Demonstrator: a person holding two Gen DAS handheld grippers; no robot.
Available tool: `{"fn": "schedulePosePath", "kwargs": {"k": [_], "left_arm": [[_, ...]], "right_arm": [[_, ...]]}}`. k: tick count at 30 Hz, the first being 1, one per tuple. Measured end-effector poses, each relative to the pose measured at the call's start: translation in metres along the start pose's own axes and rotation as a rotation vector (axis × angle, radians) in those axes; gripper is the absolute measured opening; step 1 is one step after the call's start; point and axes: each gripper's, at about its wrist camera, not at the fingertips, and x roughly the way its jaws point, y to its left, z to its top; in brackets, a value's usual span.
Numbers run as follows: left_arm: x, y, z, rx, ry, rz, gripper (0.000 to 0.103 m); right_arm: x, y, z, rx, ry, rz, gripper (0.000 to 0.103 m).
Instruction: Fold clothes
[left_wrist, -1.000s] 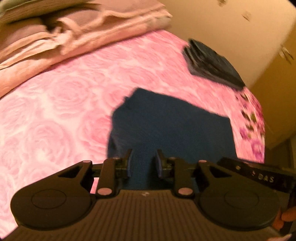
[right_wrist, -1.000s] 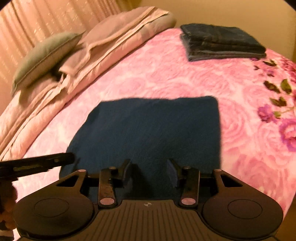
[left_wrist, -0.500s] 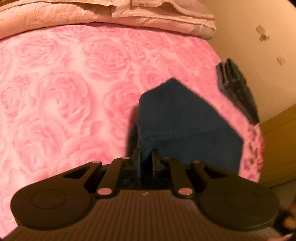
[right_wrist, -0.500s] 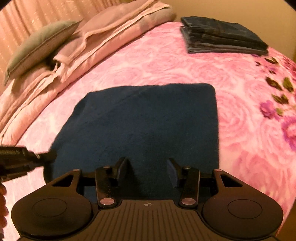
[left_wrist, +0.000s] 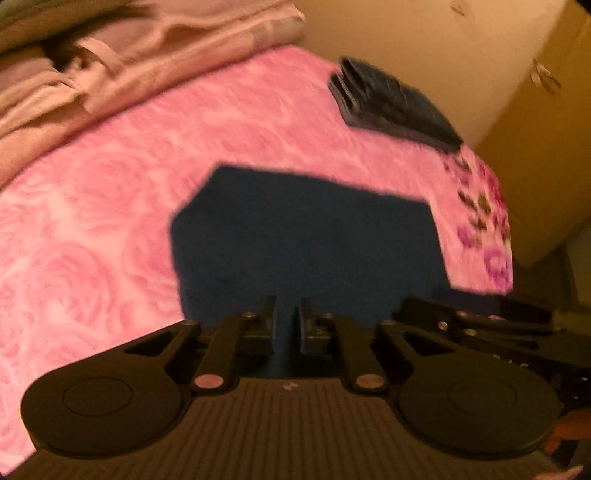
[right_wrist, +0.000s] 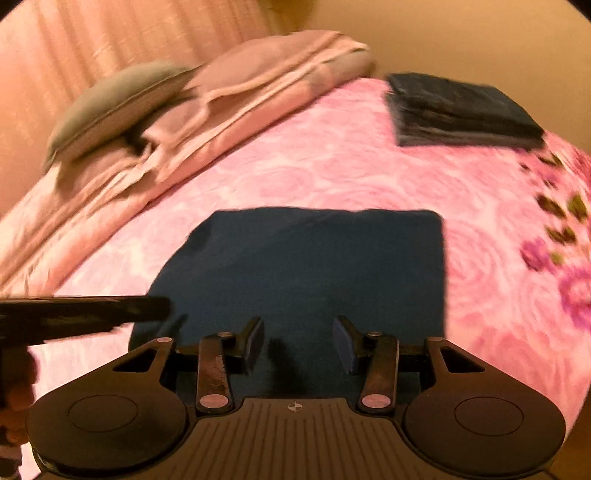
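Left wrist view: the left gripper is hovering low over the near edge of the dark blue cloth; its fingers are standing a narrow gap apart, and whether cloth is caught between them I cannot tell.
Cloth, left wrist view: it is lying flat on the pink bed, its far-left corner cut off at a slant as if turned under.
Folded stack, left wrist view: a dark folded pile is sitting far right.
Right wrist view: the right gripper is hanging over the cloth's near edge, fingers spread wide, pinching nothing.
Other tool, right wrist view: the left gripper is reaching in at the cloth's near-left corner.
Handling: judging by its fuzzy surface, the cloth is looking soft, light and limp, not fragile; it is likely sagging when lifted.
Hold: near corners or near hem, one per gripper.
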Motion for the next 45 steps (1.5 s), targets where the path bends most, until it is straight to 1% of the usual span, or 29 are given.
{"fn": "schedulePosePath", "kwargs": {"k": [3, 8, 11, 14, 16, 17, 18, 19, 20, 23, 25, 27, 28, 32, 37, 41, 45], "left_arm": [[0.013, -0.003, -0.005, 0.041, 0.016, 0.003, 0.005], [0.028, -0.002, -0.005, 0.049, 0.045, 0.006, 0.005], [0.031, -0.001, -0.002, 0.020, 0.051, 0.013, 0.005], [0.021, 0.000, 0.004, -0.041, 0.066, 0.025, 0.006], [0.005, -0.004, 0.010, -0.062, 0.085, 0.048, 0.006], [-0.005, -0.006, 0.011, -0.069, 0.099, 0.068, 0.006], [-0.014, -0.009, 0.013, -0.077, 0.113, 0.089, 0.006], [-0.025, -0.012, 0.013, -0.083, 0.127, 0.110, 0.012], [-0.036, -0.015, 0.012, -0.088, 0.143, 0.126, 0.014], [-0.066, -0.022, 0.006, -0.103, 0.189, 0.155, 0.016], [-0.087, -0.029, 0.000, -0.107, 0.212, 0.168, 0.021], [-0.108, -0.036, -0.006, -0.105, 0.222, 0.168, 0.023], [-0.119, -0.039, -0.008, -0.104, 0.226, 0.166, 0.027], [-0.156, -0.052, -0.014, -0.075, 0.224, 0.155, 0.029], [-0.192, -0.061, -0.011, -0.036, 0.198, 0.182, 0.030], [-0.217, -0.070, -0.007, -0.008, 0.167, 0.205, 0.033], [-0.238, -0.080, -0.009, 0.001, 0.137, 0.207, 0.035]], "right_arm": [[0.012, 0.004, -0.006, -0.034, 0.044, -0.027, 0.046], [0.032, 0.010, -0.015, -0.089, 0.114, -0.075, 0.046], [0.041, 0.009, -0.015, -0.081, 0.128, -0.099, 0.046], [0.039, 0.005, -0.009, -0.048, 0.150, -0.086, 0.046], [0.027, -0.003, -0.001, 0.027, 0.163, -0.057, 0.049], [0.019, -0.006, 0.002, 0.065, 0.169, -0.045, 0.054], [0.010, -0.008, 0.004, 0.093, 0.179, -0.051, 0.065], [0.001, -0.009, 0.006, 0.116, 0.193, -0.069, 0.070], [-0.008, -0.008, 0.006, 0.132, 0.205, -0.083, 0.075], [-0.037, -0.002, 0.000, 0.157, 0.264, -0.116, 0.075], [-0.055, 0.005, -0.006, 0.169, 0.296, -0.132, 0.075], [-0.072, 0.012, -0.012, 0.177, 0.325, -0.156, 0.075], [-0.082, 0.016, -0.014, 0.185, 0.329, -0.165, 0.075], [-0.116, 0.031, -0.015, 0.208, 0.328, -0.161, 0.075], [-0.154, 0.052, -0.010, 0.196, 0.297, -0.162, 0.076], [-0.176, 0.064, -0.009, 0.192, 0.283, -0.152, 0.076], [-0.194, 0.075, -0.013, 0.174, 0.278, -0.153, 0.076]]}}
